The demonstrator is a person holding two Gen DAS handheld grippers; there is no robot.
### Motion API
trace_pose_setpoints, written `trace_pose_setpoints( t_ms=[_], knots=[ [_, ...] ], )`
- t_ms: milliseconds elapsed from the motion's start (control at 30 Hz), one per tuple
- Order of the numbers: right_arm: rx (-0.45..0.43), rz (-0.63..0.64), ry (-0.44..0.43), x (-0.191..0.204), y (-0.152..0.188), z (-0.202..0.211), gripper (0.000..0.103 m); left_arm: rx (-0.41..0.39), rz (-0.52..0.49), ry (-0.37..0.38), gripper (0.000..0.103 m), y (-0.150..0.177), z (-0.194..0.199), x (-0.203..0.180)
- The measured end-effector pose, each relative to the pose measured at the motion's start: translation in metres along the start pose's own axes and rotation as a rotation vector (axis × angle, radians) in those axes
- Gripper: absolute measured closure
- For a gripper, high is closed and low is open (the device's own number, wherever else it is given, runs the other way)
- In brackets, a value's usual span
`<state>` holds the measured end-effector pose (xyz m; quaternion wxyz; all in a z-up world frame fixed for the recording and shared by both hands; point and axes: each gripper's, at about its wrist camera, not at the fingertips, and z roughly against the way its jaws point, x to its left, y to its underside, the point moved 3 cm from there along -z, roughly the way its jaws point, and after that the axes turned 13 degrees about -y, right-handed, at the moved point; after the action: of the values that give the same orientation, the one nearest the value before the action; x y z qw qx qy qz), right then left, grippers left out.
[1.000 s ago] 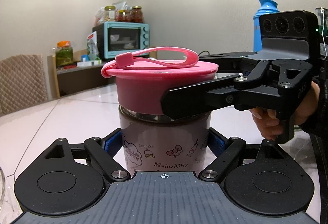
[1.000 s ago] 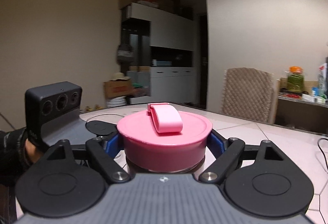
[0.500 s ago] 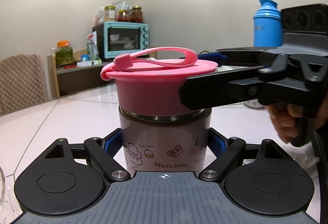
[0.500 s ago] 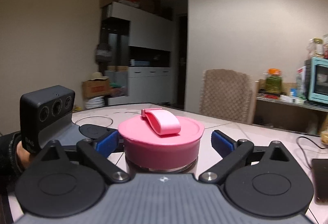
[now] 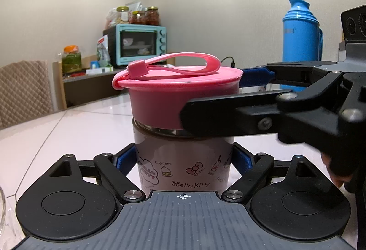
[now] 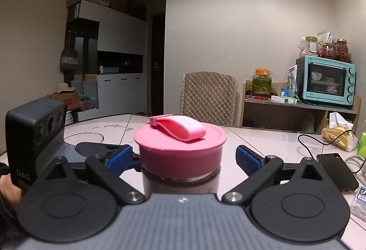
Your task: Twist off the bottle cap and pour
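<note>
On worktop (image 6: 263, 137): bottle (image 5: 183, 165) upright | left claw (image 5: 183, 158) clamped on bottle body | right claw (image 6: 183, 158) wide, pads clear of pink cap (image 6: 180, 147)

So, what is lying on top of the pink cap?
A pink carry strap lies looped on the pink cap. What the bottle holds cannot be seen: its wall is opaque and the cap covers it.

Both grippers, left gripper (image 5: 183, 158) and right gripper (image 6: 183, 158), are black with round discs, silver screws, blue ribbed finger pads (image 6: 248, 159) and grey ridged bases; "DAS" marks a three-lens camera block (image 6: 34, 142).
</note>
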<state>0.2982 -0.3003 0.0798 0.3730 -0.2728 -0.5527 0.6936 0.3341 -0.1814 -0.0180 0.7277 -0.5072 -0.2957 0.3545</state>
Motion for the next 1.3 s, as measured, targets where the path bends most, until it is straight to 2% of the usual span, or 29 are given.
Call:
trace_pose_setpoints(
  t_ms=[200,633,800,900,1067,1200,1300],
  knots=[
    [0.003,-0.017,0.049,0.002,0.001,-0.007,0.005,0.000,0.000,0.000,0.013,0.000,0.000,0.000],
    [0.002,-0.050,0.085,0.007,0.002,-0.016,0.006,0.000,0.000,0.000,0.013,0.000,0.000,-0.001],
    [0.003,-0.053,0.080,0.009,0.001,-0.017,0.016,0.000,0.001,0.001,0.013,0.000,0.000,-0.001],
    [-0.003,-0.054,0.075,0.010,0.001,-0.017,0.017,0.001,0.002,0.001,0.013,0.000,0.000,0.000],
    [0.000,-0.034,0.045,0.009,0.002,-0.015,0.018,0.001,0.002,0.002,0.013,0.000,0.001,0.000],
    [0.000,0.006,-0.039,-0.003,0.003,-0.012,0.018,0.001,0.002,0.001,0.013,0.000,0.001,0.000],
    [0.017,0.077,-0.143,-0.014,0.003,-0.011,0.018,0.001,0.002,0.001,0.014,0.000,0.001,0.000]
  ],
)
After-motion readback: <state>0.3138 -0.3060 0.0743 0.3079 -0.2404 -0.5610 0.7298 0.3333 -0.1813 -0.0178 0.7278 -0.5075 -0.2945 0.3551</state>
